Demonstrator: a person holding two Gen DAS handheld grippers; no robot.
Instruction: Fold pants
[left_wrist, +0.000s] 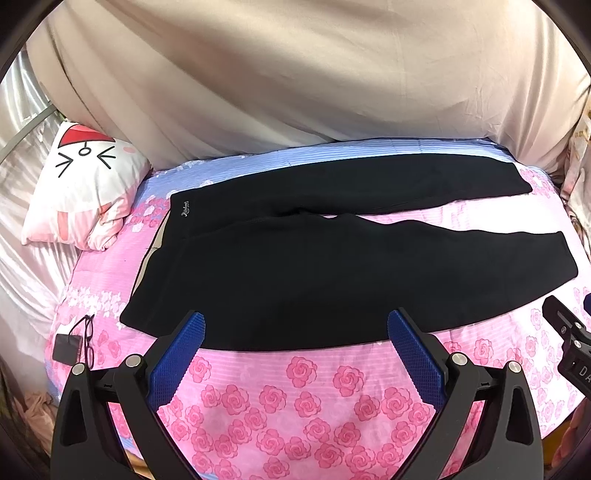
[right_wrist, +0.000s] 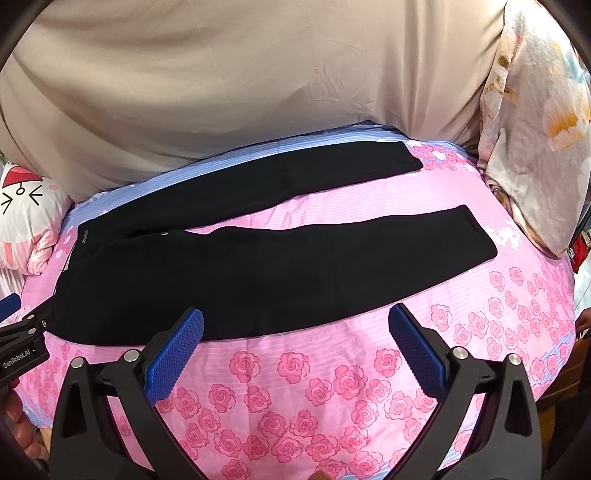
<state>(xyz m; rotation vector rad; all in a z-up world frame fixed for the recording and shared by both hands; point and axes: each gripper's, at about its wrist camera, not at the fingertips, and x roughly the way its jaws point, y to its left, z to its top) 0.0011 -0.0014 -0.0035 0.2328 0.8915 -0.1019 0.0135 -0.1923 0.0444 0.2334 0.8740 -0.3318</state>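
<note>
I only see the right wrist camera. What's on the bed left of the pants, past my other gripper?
Observer: A pair of black glasses lies on the pink rose bedspread, beside a small dark card.
Operator: Is the left gripper holding anything?
Observer: No, the left gripper is open, fingertips over the near edge of the black pants.
Operator: Is the cat pillow whole?
Observer: Yes, the cat-face pillow lies off the waistband end of the pants.

Black pants (left_wrist: 295, 266) flat on bed, legs spread apart, unfolded.
</note>
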